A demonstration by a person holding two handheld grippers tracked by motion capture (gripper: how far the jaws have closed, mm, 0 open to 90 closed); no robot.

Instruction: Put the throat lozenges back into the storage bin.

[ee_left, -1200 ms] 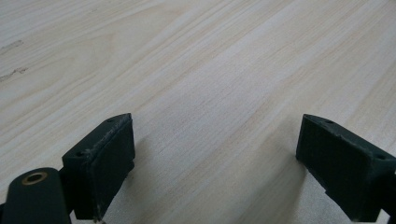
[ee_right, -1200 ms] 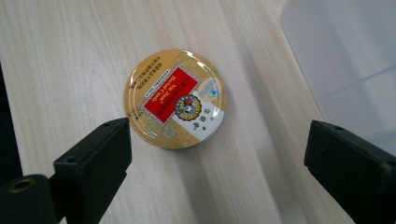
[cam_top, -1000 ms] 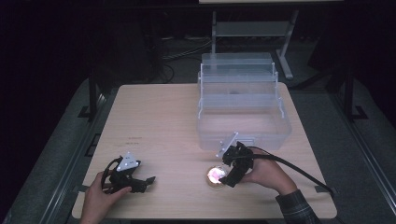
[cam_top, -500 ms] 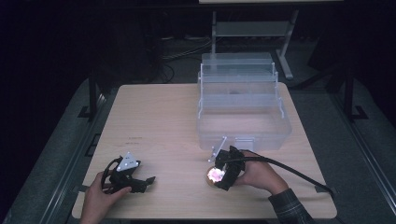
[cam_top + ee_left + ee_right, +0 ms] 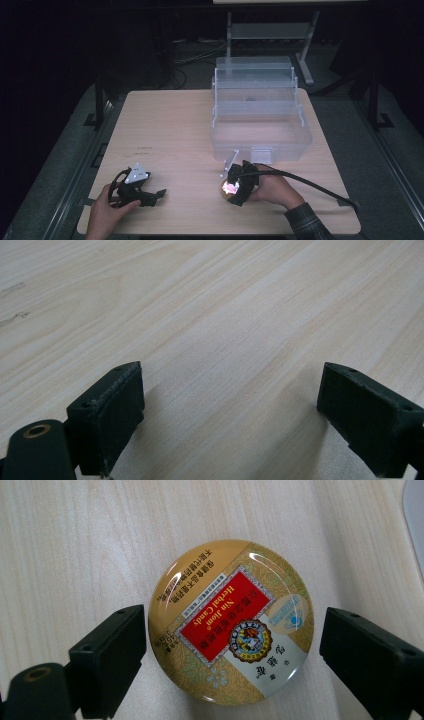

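Right gripper (image 5: pixel 232 650) wide open, straddling round candy tin (image 5: pixel 231 622) flat on table (image 5: pixel 170 125), lower middle of frame; left jaw probably touching its rim, right clear. Left gripper (image 5: pixel 230 415) open, empty, well apart at lower left.

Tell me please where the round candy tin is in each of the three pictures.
High view: candy tin near the table's front edge, under the right gripper.
Left gripper view: not in it.
Right gripper view: candy tin centred between open jaws.
Shared landmark: the wooden table.
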